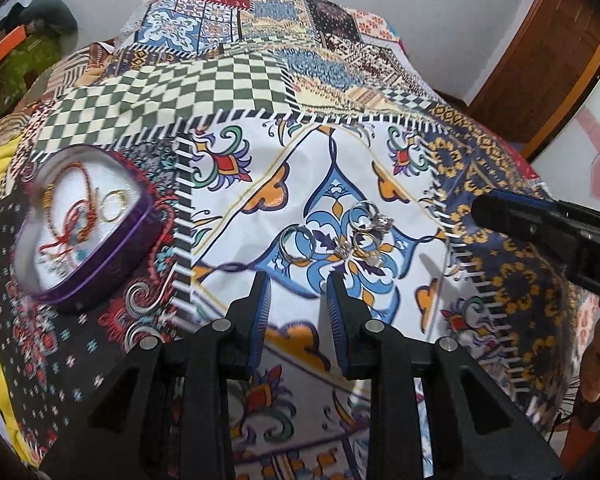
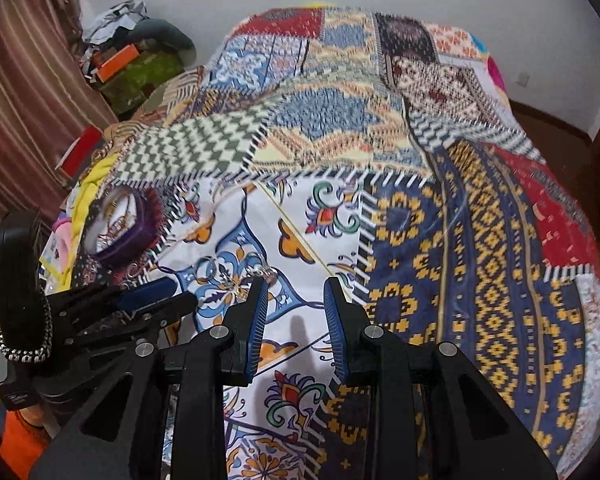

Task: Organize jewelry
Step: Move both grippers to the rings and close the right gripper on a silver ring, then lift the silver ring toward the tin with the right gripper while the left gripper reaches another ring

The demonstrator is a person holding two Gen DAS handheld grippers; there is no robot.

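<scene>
Bed cover (image 1: 228, 92): patchwork print of checks, tile and floral panels, spread over the whole bed and carrying every item below; the white floral panel lay at the centre of the left wrist view.

Left gripper (image 1: 296, 280): black frame with blue-faced fingers (image 1: 260, 308), entering that view from 6 o'clock. Fingers stood apart and empty, tips just short of the loose rings. In the right wrist view it (image 2: 180, 296) came in from 9 o'clock; from that angle I cannot tell how wide it was parted.

Right gripper (image 2: 296, 284): same build, entering its own view from 6 o'clock. Fingers (image 2: 334, 312) stood apart, nothing between them, above the white panel beside the navy-and-gold patch. In the left wrist view only its dark tip (image 1: 500, 212) showed, at 3 o'clock.

Purple tin (image 1: 100, 276): shallow, rounded, white-lined, open-topped, at 9 o'clock of the left wrist view, resting on the dark patterned patch well apart from the loose rings. Seen at 10 o'clock in the right wrist view (image 2: 136, 248).

Red cord bracelet (image 1: 80, 208): lay inside the tin, blurred.

Gold hoop (image 1: 114, 206): inside the tin, at its 1 o'clock edge.

Loose rings (image 1: 340, 232): a small cluster, silver and gold, some stone-set, on the blue medallion of the white panel; one larger silver band (image 1: 296, 242) lay at the cluster's 9 o'clock.
</scene>
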